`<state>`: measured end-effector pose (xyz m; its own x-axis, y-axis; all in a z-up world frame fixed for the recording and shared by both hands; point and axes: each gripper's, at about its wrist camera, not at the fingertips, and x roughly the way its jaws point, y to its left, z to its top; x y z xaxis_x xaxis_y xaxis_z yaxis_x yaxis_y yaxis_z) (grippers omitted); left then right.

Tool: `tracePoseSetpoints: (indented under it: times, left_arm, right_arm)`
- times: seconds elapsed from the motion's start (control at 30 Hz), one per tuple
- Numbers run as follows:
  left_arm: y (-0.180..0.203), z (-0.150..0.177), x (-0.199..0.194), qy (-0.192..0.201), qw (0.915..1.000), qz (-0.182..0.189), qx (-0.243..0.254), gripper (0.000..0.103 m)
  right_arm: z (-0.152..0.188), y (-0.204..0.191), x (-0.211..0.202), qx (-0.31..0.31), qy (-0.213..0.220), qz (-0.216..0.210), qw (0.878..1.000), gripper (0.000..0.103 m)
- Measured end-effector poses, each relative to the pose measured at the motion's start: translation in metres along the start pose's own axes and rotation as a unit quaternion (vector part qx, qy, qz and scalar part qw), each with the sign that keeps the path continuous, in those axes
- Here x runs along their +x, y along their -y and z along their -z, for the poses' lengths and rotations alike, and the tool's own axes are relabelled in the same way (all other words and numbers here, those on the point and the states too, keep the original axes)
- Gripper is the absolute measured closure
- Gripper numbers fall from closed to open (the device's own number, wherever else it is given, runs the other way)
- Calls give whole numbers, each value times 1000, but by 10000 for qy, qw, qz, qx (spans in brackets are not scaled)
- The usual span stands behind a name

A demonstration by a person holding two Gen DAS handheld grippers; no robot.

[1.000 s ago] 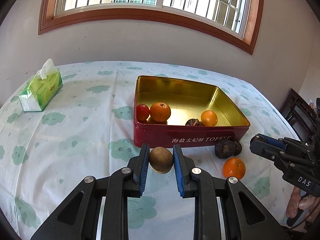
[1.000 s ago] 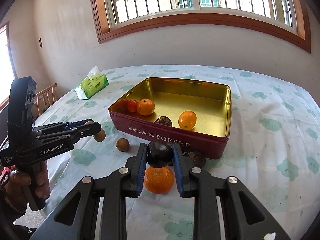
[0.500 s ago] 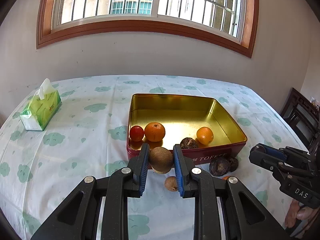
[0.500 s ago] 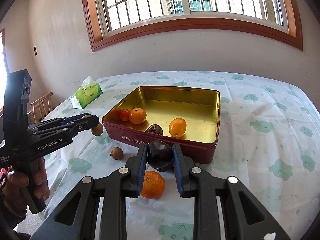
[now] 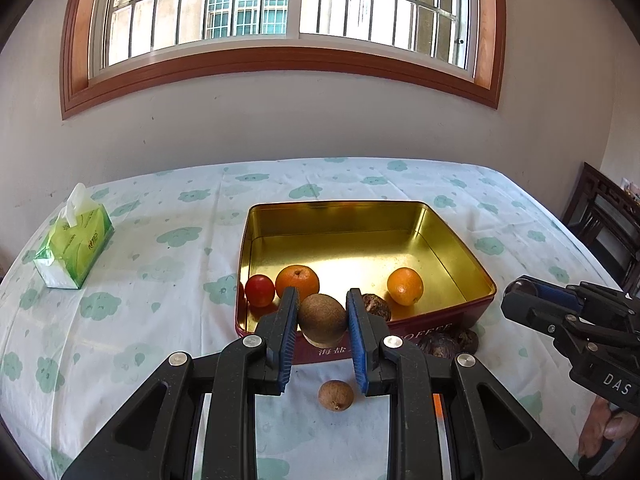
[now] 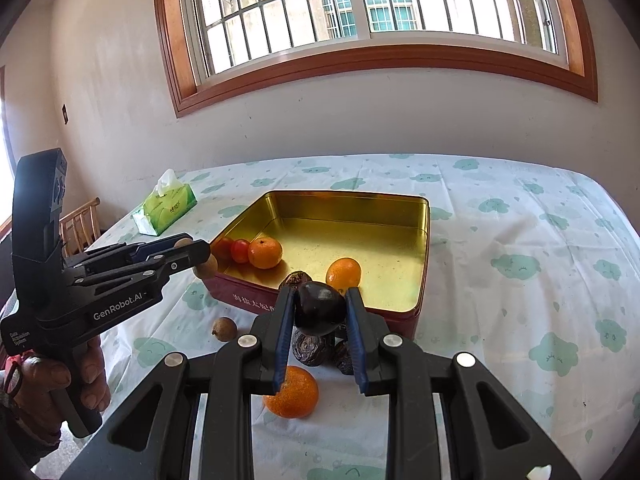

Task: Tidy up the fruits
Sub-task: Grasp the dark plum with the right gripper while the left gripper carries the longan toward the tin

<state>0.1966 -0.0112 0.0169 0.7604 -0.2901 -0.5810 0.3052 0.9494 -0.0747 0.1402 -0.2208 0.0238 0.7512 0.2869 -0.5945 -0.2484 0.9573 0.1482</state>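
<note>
Right now my left hand-held gripper (image 5: 322,318) is pinching a brown kiwi (image 5: 322,319), raised above the near wall of the red tin (image 5: 436,326). My right hand-held gripper (image 6: 319,310) is pinching a dark plum (image 6: 318,307), also up off the desk (image 6: 520,280) by the tin's near edge. Inside the tin: two oranges (image 5: 297,280), a small red fruit (image 5: 259,290), one wrinkled dark fruit (image 5: 376,307). On the desk in front: small brown fruit (image 5: 336,395), an orange (image 6: 291,392), two wrinkled dark fruits (image 6: 312,346). Tissue pack (image 5: 74,250) far left.
</note>
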Motion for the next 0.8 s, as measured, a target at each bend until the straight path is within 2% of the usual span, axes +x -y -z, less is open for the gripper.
tracePoseSetpoints:
  times: [0.8]
  left_arm:
    - [1, -14, 31, -18, 9998, -154, 111, 78]
  right_arm:
    - [-13, 12, 18, 117, 72, 81, 9999, 79]
